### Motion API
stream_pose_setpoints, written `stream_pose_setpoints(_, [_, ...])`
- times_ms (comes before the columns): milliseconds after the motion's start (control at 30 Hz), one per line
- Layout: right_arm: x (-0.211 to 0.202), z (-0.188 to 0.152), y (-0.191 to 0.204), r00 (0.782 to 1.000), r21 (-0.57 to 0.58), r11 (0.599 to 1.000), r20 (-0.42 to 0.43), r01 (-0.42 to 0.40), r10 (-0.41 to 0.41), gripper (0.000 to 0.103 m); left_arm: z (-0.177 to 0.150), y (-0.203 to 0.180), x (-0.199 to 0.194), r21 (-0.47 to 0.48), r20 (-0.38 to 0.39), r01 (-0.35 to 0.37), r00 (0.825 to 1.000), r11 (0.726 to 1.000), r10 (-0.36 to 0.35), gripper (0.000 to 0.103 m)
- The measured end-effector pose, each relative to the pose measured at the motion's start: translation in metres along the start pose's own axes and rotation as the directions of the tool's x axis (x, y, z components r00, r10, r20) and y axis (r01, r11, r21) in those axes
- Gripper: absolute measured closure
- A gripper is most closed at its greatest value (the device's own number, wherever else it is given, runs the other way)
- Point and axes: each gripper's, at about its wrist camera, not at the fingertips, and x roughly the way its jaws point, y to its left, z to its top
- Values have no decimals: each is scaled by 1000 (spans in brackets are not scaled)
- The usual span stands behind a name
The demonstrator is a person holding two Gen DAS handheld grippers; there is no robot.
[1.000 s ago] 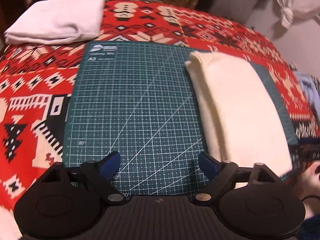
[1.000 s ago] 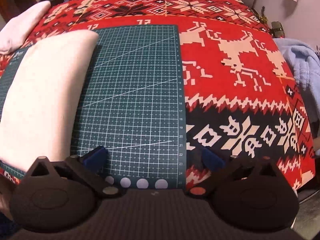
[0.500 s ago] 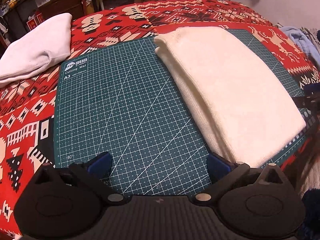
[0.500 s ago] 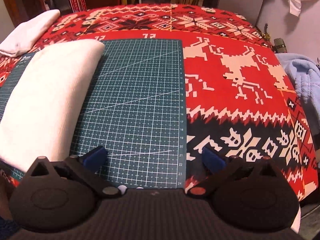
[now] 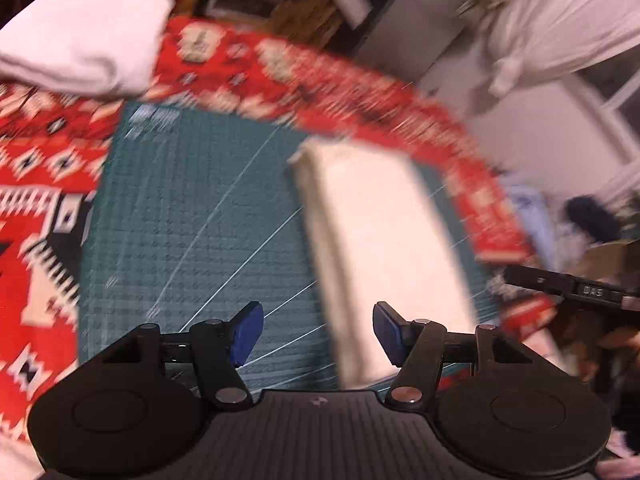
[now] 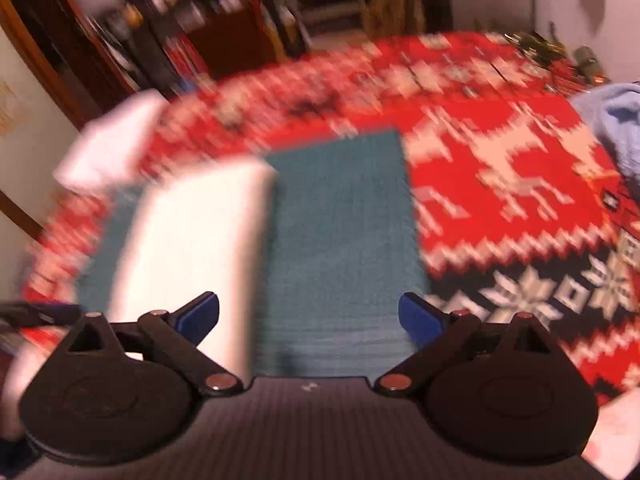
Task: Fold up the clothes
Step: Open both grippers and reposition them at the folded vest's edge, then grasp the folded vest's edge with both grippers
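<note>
Neatly folded, a cream garment [image 5: 384, 248] lies on the green cutting mat [image 5: 192, 216], kept near the mat's right edge, likely leaving room to work. Both the left claw [image 5: 318, 334] and right claw [image 6: 308, 320] hang released and empty above the mat's near edge. Only the left view shows the white stack [image 5: 80, 40] clearly beyond the mat; only the right view shows a blue garment [image 6: 616, 120] waiting far right of it.

Cream garment [image 5: 384, 248] — folded into a long, flat rectangle; lies on the green cutting mat [image 5: 192, 232], one folded edge thick and layered. White garment [image 5: 84, 40] — folded, lying off the mat on the red patterned cloth [image 5: 36, 152]; both views blurred.
</note>
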Motion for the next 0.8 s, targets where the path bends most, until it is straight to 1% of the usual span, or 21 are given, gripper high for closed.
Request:
stream_pose_setpoints(33, [-1, 4, 1, 999, 19, 999, 8, -42, 42, 8, 3, -3, -3, -2, 15, 22, 1000, 1000, -22, 44])
stream_pose_setpoints(67, [-2, 7, 2, 996, 37, 996, 15, -83, 82, 14, 7, -5, -3, -14, 26, 47, 999, 999, -47, 44])
stream_pose_setpoints(133, [6, 13, 3, 992, 77, 989, 17, -128, 127, 19, 14, -7, 1, -40, 39, 91, 995, 995, -90, 44])
stream_pose_setpoints(200, [20, 18, 3, 989, 120, 981, 15, -151, 150, 26, 23, -6, 12, -48, 42, 106, 994, 993, -104, 44])
stream_pose_setpoints(233, [27, 20, 0, 987, 146, 976, 11, -161, 161, 32, 27, -4, 20, -62, 27, 100, 995, 993, -99, 44])
stream_pose_setpoints(267, [35, 21, -3, 985, 174, 970, 5, -172, 174, 33, 29, -1, 28, -87, 13, 101, 995, 991, -100, 44])
stream_pose_setpoints(333, [50, 22, -6, 983, 209, 962, -16, -173, 181, 34, 31, 5, 43, -130, -13, 106, 994, 986, -109, 44])
stream_pose_setpoints(367, [58, 22, -7, 983, 225, 959, -28, -172, 183, 38, 32, 8, 50, -148, -24, 111, 993, 983, -116, 44])
stream_pose_setpoints(400, [64, 22, -6, 982, 222, 960, -40, -170, 183, 40, 32, 9, 55, -143, -30, 111, 993, 984, -116, 44])
stream_pose_setpoints(433, [70, 20, -5, 983, 211, 964, -52, -163, 178, 44, 31, 10, 60, -137, -37, 111, 992, 984, -117, 44])
stream_pose_setpoints(467, [75, 19, -4, 984, 198, 968, -64, -152, 168, 47, 31, 9, 64, -127, -44, 98, 994, 987, -105, 44])
stream_pose_setpoints(500, [80, 17, -4, 985, 184, 973, -76, -141, 157, 48, 30, 12, 68, -136, -51, 101, 993, 986, -109, 44])
stream_pose_setpoints(533, [86, 16, -3, 985, 169, 977, -88, -130, 146, 52, 30, 14, 72, -147, -58, 104, 992, 984, -113, 44])
stream_pose_setpoints(567, [90, 14, -3, 986, 161, 980, -98, -120, 137, 59, 29, 16, 76, -157, -65, 106, 991, 982, -118, 46])
stream_pose_setpoints(600, [94, 13, -2, 985, 160, 980, -107, -116, 134, 62, 28, 19, 79, -175, -65, 116, 990, 978, -129, 47])
stream_pose_setpoints(633, [96, 11, -2, 984, 166, 979, -110, -122, 142, 62, 27, 22, 82, -193, -66, 125, 988, 973, -140, 50])
stream_pose_setpoints(667, [97, 9, -3, 983, 168, 978, -109, -127, 146, 65, 27, 24, 83, -202, -61, 144, 985, 969, -159, 52])
stream_pose_setpoints(733, [98, 6, -3, 983, 169, 977, -104, -132, 151, 66, 25, 27, 85, -206, -58, 161, 983, 965, -176, 58])
stream_pose_setpoints(800, [98, 3, -3, 984, 178, 975, -93, -136, 155, 71, 22, 30, 84, -224, -39, 175, 981, 959, -188, 62])
